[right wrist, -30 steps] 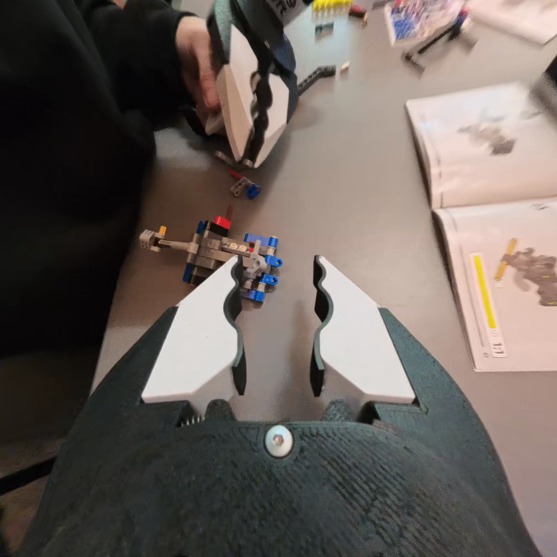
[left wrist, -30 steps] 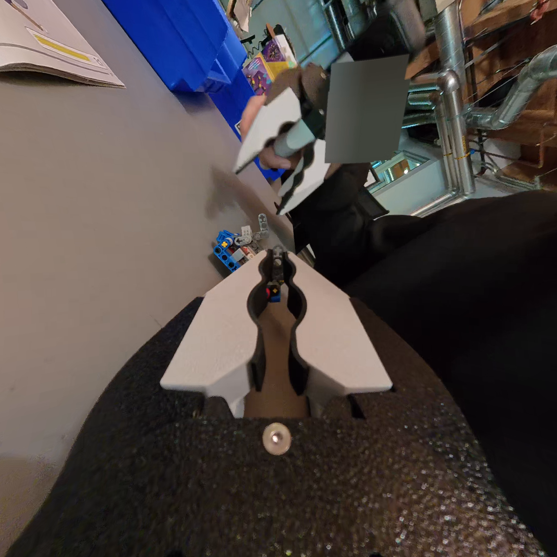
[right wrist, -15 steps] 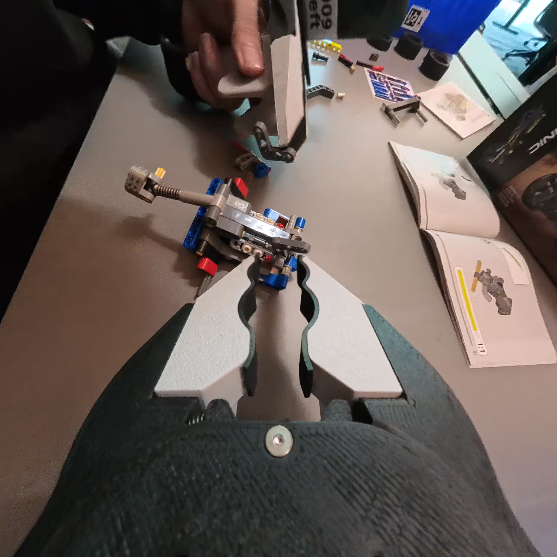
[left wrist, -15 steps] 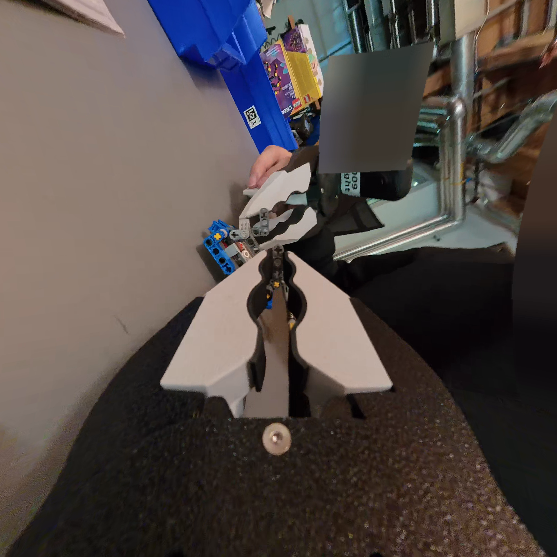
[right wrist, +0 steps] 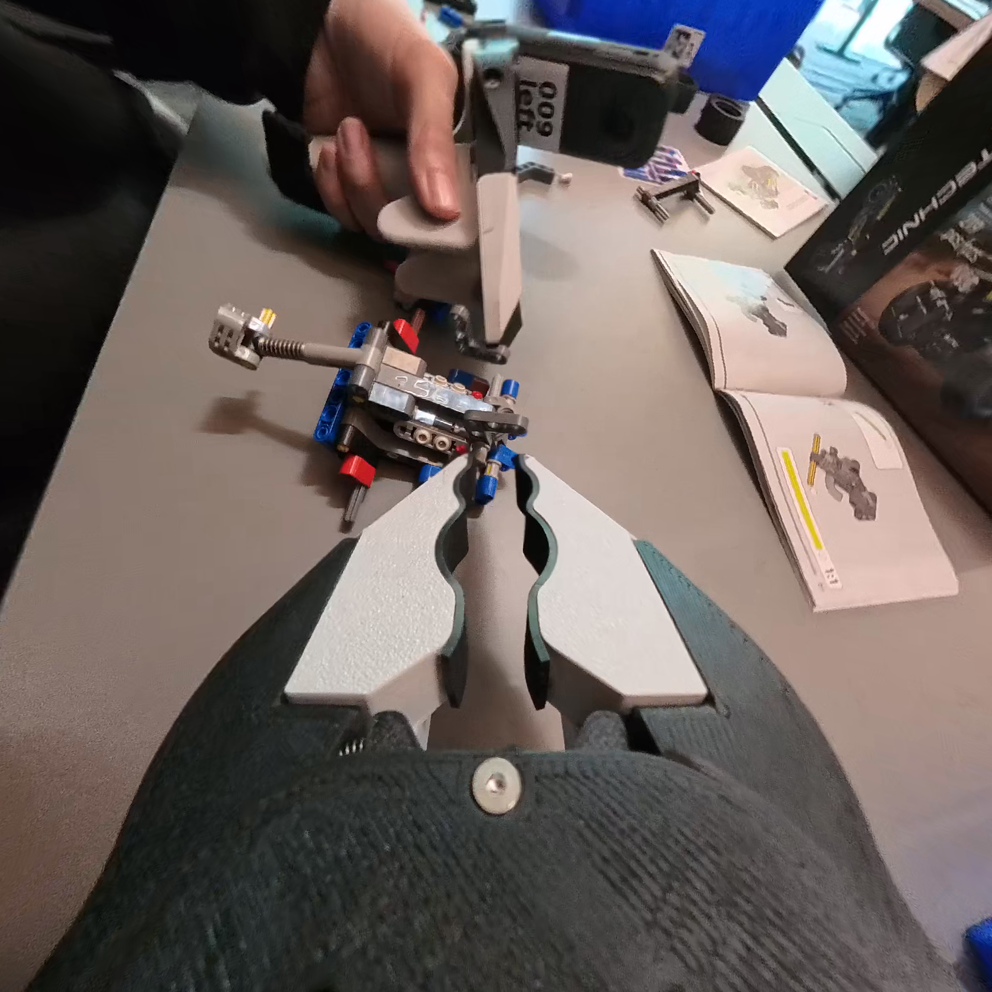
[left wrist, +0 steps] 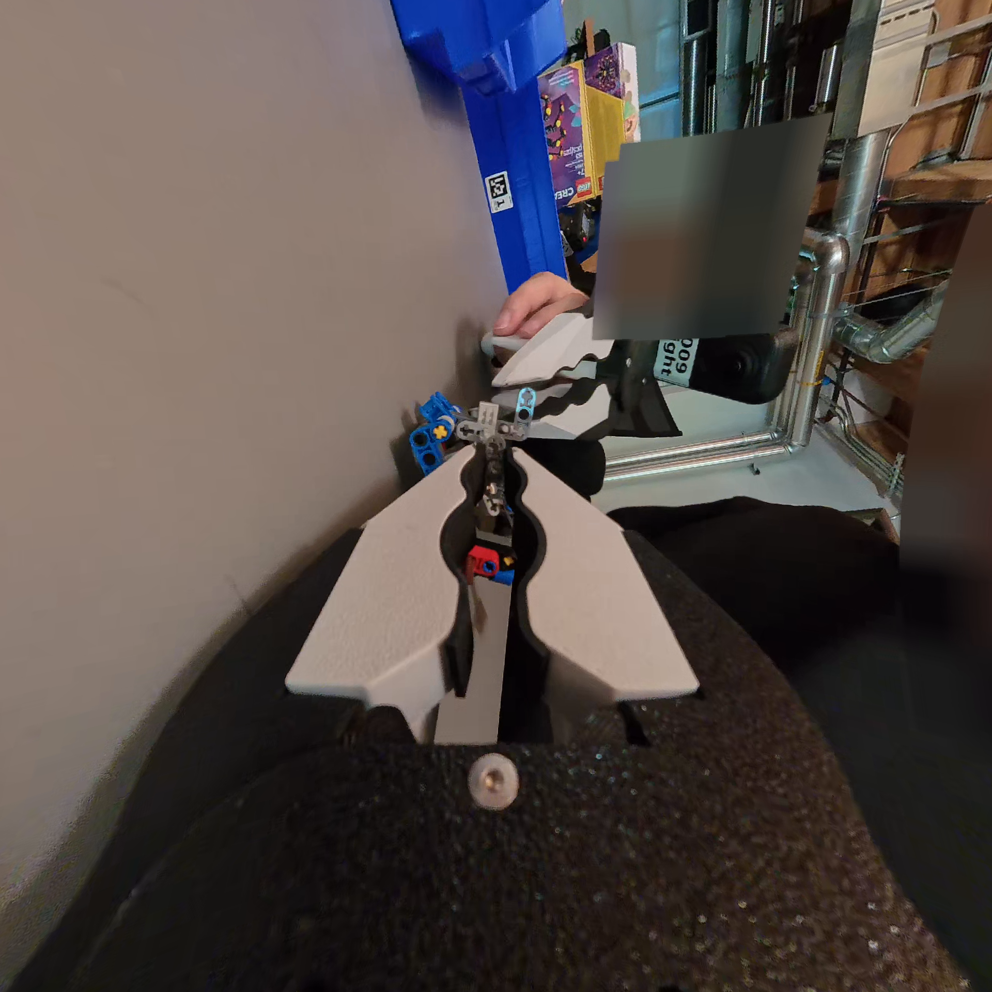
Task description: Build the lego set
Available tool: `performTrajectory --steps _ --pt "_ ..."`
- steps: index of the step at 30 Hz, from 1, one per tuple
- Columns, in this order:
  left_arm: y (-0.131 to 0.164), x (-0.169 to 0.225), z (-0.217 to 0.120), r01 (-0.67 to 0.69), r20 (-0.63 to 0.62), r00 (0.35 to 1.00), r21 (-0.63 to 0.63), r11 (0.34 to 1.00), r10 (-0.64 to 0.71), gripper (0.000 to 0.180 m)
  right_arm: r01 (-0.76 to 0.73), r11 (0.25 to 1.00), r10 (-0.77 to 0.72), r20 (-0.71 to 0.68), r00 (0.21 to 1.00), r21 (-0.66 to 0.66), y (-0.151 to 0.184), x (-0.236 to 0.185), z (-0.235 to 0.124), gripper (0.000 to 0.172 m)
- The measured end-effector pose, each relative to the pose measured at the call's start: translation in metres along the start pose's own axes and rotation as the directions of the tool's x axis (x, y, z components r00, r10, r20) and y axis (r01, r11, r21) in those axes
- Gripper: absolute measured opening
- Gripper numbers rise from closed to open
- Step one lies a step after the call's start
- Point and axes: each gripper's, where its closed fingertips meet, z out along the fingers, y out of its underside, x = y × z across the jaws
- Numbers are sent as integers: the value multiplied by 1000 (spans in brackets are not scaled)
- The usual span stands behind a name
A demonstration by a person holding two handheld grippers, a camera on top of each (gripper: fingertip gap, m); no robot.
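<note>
Right, the left gripper is clamped tight on a small black angled plastic beam, its pale fingers closed on it and tipped down just beside the far edge of the model, low over the grey table.

That model, a partly built grey, blue and red plastic brick assembly with a sprung grey rod sticking out one end, lies flat on the table. It looks only part made: bare pins and axles poke out all round.

The right gripper sits at the near end, fingers apart, with a blue plastic pin of the model standing between the tips. A gap shows on the pin's right side, so nothing is gripped.

An open paper instruction booklet lies to the right, and loose black parts wait farther back.
</note>
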Motion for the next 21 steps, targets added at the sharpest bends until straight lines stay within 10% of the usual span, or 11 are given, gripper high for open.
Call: performTrajectory --steps 1,21 --pt "0 0 0 8 -4 1000 4 1000 -8 3 -40 999 40 4 999 5 -2 -2 -1 14" --pt "-2 -1 0 6 -6 1000 19 1000 -6 3 -120 992 117 -95 989 -30 -2 -6 2 11"
